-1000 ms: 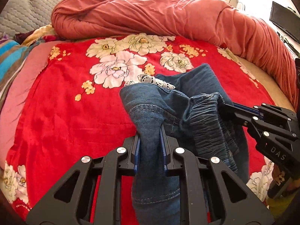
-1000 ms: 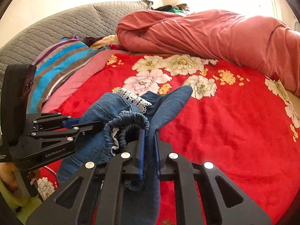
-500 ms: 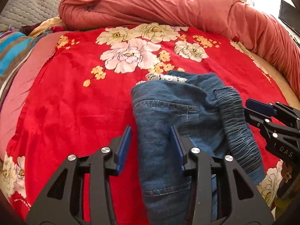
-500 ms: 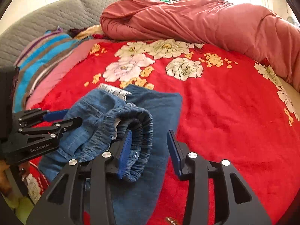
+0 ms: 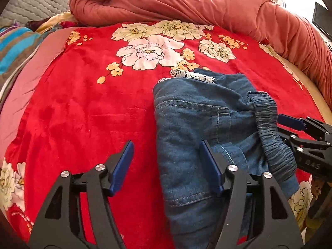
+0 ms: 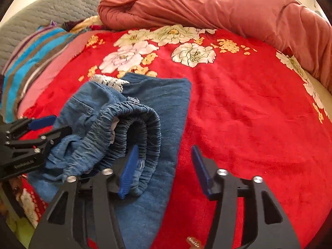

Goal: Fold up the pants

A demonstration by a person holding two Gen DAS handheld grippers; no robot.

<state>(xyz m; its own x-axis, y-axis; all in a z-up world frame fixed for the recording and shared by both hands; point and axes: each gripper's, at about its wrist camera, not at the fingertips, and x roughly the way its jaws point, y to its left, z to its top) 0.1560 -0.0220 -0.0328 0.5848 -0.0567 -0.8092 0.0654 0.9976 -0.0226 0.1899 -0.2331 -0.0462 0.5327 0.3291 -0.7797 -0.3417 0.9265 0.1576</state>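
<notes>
Blue denim pants (image 5: 199, 128) lie folded in a bundle on the red flowered blanket (image 5: 87, 108), with a white lace hem (image 5: 191, 75) at the far end and the elastic waistband (image 6: 132, 128) bunched on top. My left gripper (image 5: 166, 166) is open and empty, its fingers astride the near left edge of the pants. My right gripper (image 6: 164, 166) is open, with its left finger against the waistband. Each gripper shows in the other's view: the right one (image 5: 303, 132), the left one (image 6: 35, 132).
A rolled salmon-red duvet (image 5: 186, 2) runs along the far and right side of the bed. A striped blue and brown blanket (image 6: 27, 66) and a grey quilted headboard (image 6: 51, 12) are at the left. A dark screen (image 5: 322, 23) stands at the far right.
Both grippers were shut on the pants a second ago. They have opened and let go, and the pants now lie lower and flatter on the blanket.
</notes>
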